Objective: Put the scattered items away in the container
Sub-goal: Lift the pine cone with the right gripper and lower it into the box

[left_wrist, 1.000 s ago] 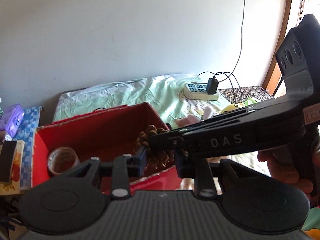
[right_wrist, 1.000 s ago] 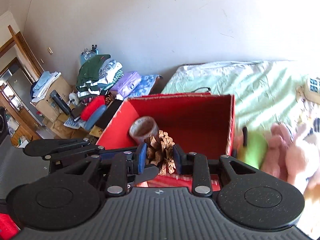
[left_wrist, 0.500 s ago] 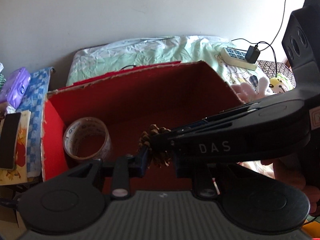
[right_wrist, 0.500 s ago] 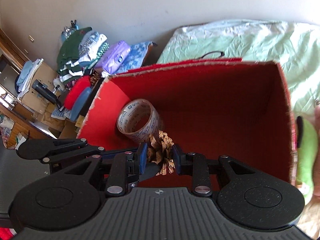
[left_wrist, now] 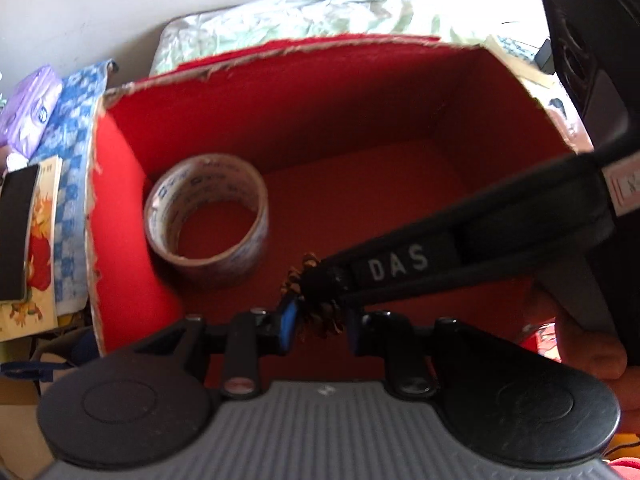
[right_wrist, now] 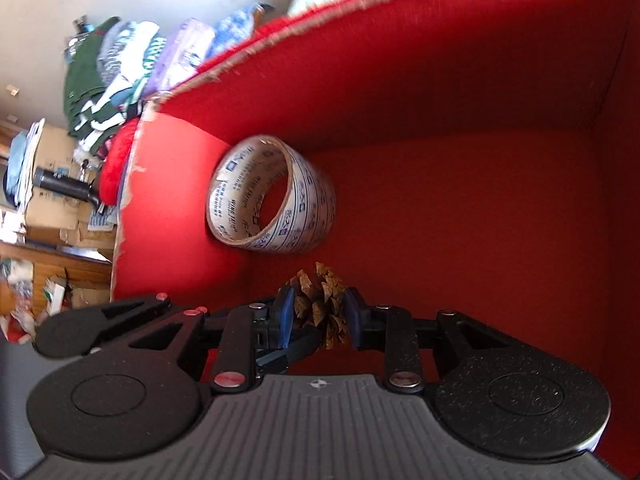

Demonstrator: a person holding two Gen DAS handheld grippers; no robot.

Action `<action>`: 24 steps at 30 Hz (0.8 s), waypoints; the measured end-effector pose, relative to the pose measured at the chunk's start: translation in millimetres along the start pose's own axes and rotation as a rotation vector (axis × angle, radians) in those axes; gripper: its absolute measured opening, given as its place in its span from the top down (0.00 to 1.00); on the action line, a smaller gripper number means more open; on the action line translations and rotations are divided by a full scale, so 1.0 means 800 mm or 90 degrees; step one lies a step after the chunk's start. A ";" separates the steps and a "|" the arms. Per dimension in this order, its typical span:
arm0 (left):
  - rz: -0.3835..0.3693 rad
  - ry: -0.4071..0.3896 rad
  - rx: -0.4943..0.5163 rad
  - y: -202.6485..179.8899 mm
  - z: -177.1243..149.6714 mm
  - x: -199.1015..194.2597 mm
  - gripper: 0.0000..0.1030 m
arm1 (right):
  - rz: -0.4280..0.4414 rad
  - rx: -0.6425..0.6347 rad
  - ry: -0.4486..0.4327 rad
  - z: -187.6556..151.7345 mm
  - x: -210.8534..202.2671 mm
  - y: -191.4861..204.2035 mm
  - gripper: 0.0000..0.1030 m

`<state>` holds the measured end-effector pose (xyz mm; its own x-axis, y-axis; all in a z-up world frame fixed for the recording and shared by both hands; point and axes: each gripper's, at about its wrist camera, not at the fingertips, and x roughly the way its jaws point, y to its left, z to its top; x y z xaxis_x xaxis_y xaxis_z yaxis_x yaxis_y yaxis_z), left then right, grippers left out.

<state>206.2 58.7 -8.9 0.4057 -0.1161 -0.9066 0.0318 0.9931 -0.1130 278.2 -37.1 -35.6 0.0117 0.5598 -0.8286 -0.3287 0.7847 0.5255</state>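
Where the torn cardboard rim of the red-lined open box (left_wrist: 132, 92) frames the scene, its floor lies mostly bare toward the far wall and the right-hand wall, leaving free space on that side. Against the left wall a roll of clear printed packing tape (right_wrist: 272, 196) takes up the near-left corner; in the right wrist view it looks tipped with its hole facing outward, in the left wrist view it looks to lie nearly flat, so its exact tilt is hard to settle. Outside the left wall sit a blue checked cloth (left_wrist: 68, 152), a purple packet (left_wrist: 28, 108) and a flat black slab (left_wrist: 16, 240) lying on a picture book; pale green bedding (left_wrist: 280, 16) shows beyond the far rim.

Small, brown and dry, the open-scaled pine cone (right_wrist: 320, 304) hangs inside the box, near the tape roll but apart from it, low over the near part of the floor.

Reaching in from the right, the right gripper (right_wrist: 318, 316) has its blue-padded fingers (right_wrist: 285, 316) pressed against both flanks of the cone. Just behind it, the left gripper (left_wrist: 320, 324) has its fingers to either side of the same cone; whether they actually press on it cannot be told. A hand (left_wrist: 592, 344) grips the black handle at the right edge.
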 end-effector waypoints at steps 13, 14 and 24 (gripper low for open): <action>-0.021 -0.012 0.019 0.013 -0.004 -0.030 0.58 | -0.015 0.094 0.047 0.010 0.007 0.003 0.71; -0.026 -0.013 0.021 0.013 -0.004 -0.033 0.58 | -0.007 0.099 0.054 0.010 0.009 0.004 0.71; -0.022 -0.022 0.042 0.015 -0.009 -0.056 0.77 | 0.044 0.102 0.094 0.011 0.020 0.002 0.69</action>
<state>181.9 75.9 27.4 0.4345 -0.1507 -0.8880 0.1059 0.9876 -0.1158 286.1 -24.9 -46.4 -0.1481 0.5779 -0.8025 -0.1695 0.7846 0.5963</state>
